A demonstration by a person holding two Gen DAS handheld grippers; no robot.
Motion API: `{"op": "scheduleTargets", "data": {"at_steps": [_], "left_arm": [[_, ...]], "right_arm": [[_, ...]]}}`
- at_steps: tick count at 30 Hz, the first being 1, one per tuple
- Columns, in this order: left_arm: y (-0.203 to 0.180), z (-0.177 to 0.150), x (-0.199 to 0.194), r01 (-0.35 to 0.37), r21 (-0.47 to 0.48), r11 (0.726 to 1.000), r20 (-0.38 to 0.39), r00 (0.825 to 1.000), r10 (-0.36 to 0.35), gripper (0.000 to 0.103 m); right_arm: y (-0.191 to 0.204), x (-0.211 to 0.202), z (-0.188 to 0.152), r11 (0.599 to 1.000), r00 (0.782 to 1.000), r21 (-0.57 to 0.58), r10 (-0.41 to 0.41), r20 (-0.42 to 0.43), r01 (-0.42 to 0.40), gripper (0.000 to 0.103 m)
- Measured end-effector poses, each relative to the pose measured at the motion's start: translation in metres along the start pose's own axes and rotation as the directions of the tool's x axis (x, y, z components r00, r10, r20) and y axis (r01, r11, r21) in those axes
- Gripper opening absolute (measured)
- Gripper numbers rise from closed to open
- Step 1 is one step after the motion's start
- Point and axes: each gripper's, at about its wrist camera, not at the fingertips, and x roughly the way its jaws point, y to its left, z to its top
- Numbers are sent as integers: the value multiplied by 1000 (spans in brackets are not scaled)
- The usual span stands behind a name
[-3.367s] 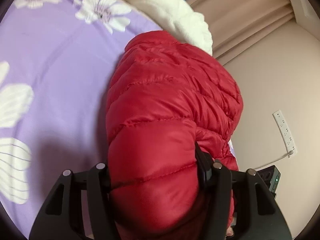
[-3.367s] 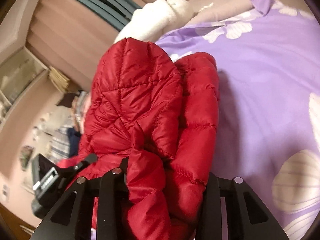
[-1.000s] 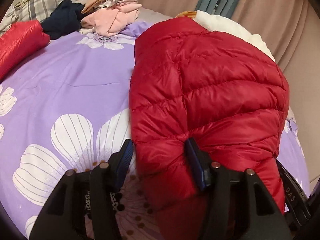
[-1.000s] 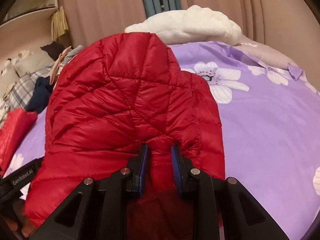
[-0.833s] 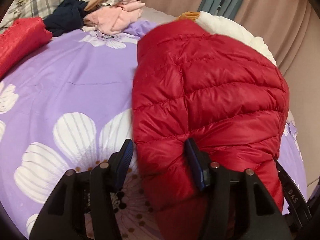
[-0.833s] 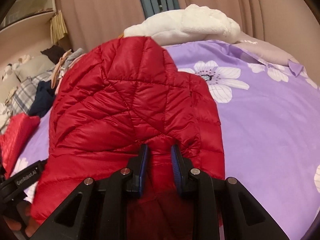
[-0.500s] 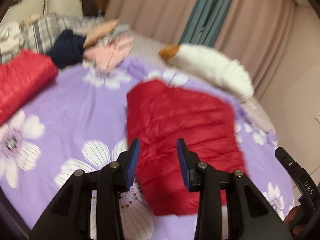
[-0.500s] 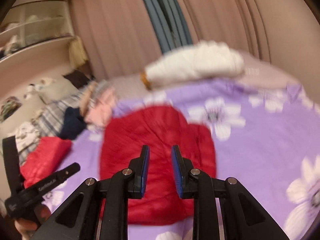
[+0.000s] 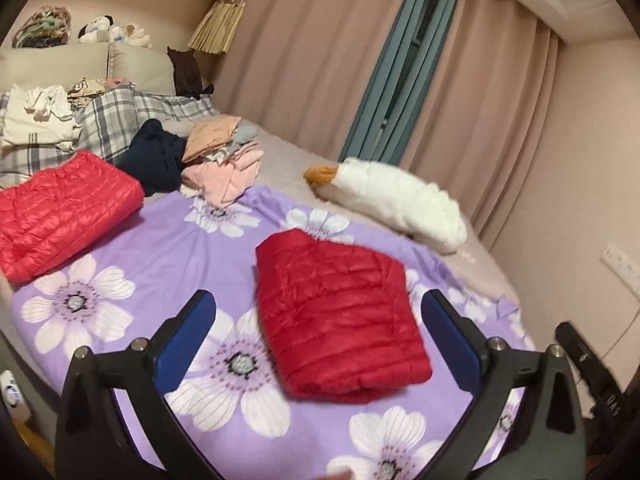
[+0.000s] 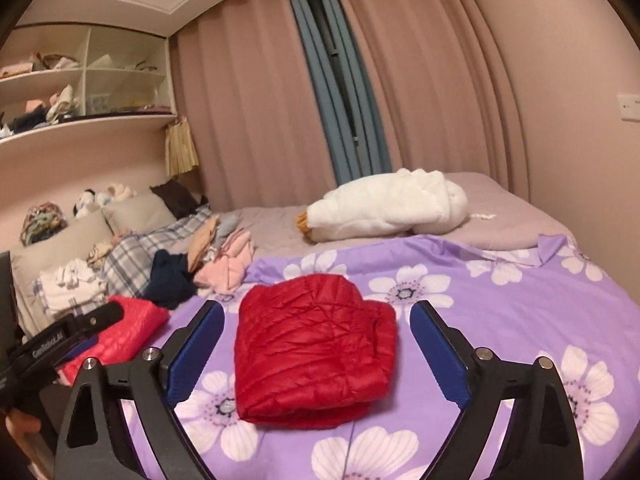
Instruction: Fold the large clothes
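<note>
left wrist view: the folded red puffer jacket (image 9: pixel 340 316) lies flat on the purple floral bedspread (image 9: pixel 168 248), released. both the left gripper (image 9: pixel 320 344) and right gripper (image 10: pixel 316 352), clamped on it a second ago, have just spread wide, empty above it. this fold looks finished.

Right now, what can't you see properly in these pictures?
- Underside and inner folds of the red jacket: hidden by its own top layer, both views.
- Second red jacket: cut off by the left wrist view's edge; partly hidden by the left gripper in the right wrist view.
- Shelf items: too small.
</note>
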Motion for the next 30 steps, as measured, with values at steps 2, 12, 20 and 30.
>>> {"op": "scheduleTargets", "data": {"at_steps": [2,12,20,30], "left_arm": [[-2,-1,-1,1,17,1000,-8,1000,0,103],[2,-2,-7,6,-24,1000,-2,1000,-6,103],[1,-1,-11,-19,-36,999,10,1000,20,103],[-4,-1,-16,-17,-1,1000,24,1000,17,103]], "right_arm": [[-2,-3,0,1000,1000,11,-21,9,21,102],[-11,0,-1,995,996,38,-92,-8,92,102],[-17,-3,-3,990,991,57,-132,-17,133,102],[-11,-5,-3,989,989,17,-144,-27,144,102]]}}
